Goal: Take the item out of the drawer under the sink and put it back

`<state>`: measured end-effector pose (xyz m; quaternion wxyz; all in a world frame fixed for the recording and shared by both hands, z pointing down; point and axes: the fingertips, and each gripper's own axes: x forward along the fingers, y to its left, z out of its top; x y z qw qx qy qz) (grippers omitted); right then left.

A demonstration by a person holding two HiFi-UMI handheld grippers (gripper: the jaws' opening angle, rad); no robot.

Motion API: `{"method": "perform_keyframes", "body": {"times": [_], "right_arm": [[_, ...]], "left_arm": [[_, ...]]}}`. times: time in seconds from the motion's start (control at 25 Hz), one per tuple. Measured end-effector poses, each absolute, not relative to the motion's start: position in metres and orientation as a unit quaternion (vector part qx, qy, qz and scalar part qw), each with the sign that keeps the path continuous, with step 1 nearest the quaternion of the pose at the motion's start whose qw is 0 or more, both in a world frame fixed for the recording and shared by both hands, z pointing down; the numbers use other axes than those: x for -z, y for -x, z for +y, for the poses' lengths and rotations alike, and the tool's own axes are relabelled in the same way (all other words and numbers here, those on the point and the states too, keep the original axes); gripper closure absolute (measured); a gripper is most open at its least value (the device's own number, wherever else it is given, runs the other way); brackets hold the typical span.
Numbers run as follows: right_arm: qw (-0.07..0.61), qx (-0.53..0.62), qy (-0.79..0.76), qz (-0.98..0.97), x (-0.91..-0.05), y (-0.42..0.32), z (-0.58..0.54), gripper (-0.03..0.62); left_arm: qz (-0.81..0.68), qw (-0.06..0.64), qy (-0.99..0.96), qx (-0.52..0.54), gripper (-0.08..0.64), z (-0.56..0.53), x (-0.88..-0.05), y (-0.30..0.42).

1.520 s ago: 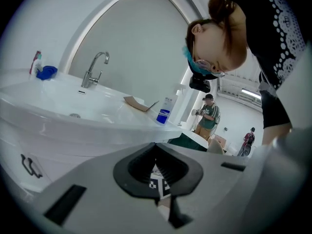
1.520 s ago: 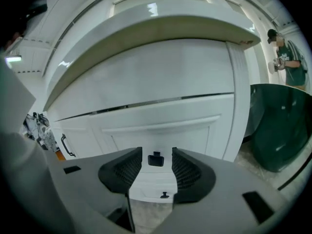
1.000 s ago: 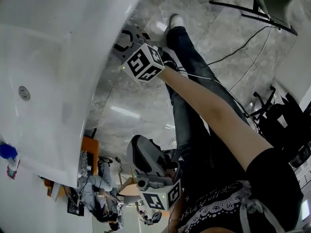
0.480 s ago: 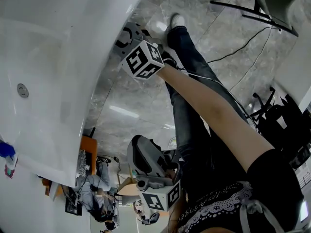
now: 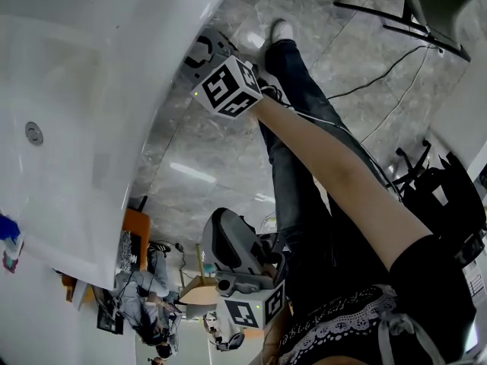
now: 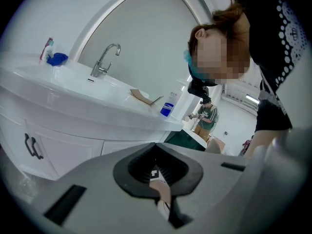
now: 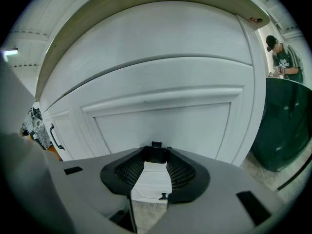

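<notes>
Faucet (image 6: 104,61) stands on the counter (image 6: 58,89); bottle (image 6: 167,109) to its right; cabinet (image 6: 63,152) below.

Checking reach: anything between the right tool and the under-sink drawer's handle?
Nothing visible. The right tool has just been closing its jaws, which hold the black handle on the white drawer front. That front is shut, so what lies behind it is hidden.

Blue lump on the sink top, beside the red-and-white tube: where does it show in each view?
Head view: the blue lump sits at the left edge, below the middle.
Left gripper view: it is at the upper left, left of the faucet.
Right gripper view: it is not in this picture.
Shared landmark: the white sink unit appears in all three views.
</notes>
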<state>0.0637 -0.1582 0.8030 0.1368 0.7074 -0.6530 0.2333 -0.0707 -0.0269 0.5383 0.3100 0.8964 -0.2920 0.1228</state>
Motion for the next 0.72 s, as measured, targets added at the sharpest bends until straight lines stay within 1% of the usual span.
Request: {"method": "perform_keyframes", "body": {"times": [0.2, 0.56, 0.72], "right_arm": [[0.138, -0.235, -0.703, -0.657, -0.803, -0.062, -0.146, 0.445], [0.144, -0.252, -0.694, -0.659, -0.804, -0.048, -0.067, 0.445], [0.143, -0.257, -0.692, -0.659, -0.804, -0.042, -0.051, 0.445]], "left_arm": [[-0.293, 0.308, -0.897, -0.121, 0.555, -0.027, -0.539, 0.071], [-0.290, 0.309, -0.898, -0.119, 0.555, -0.021, -0.536, 0.071], [-0.290, 0.310, -0.898, -0.118, 0.555, -0.021, -0.537, 0.072]]}}
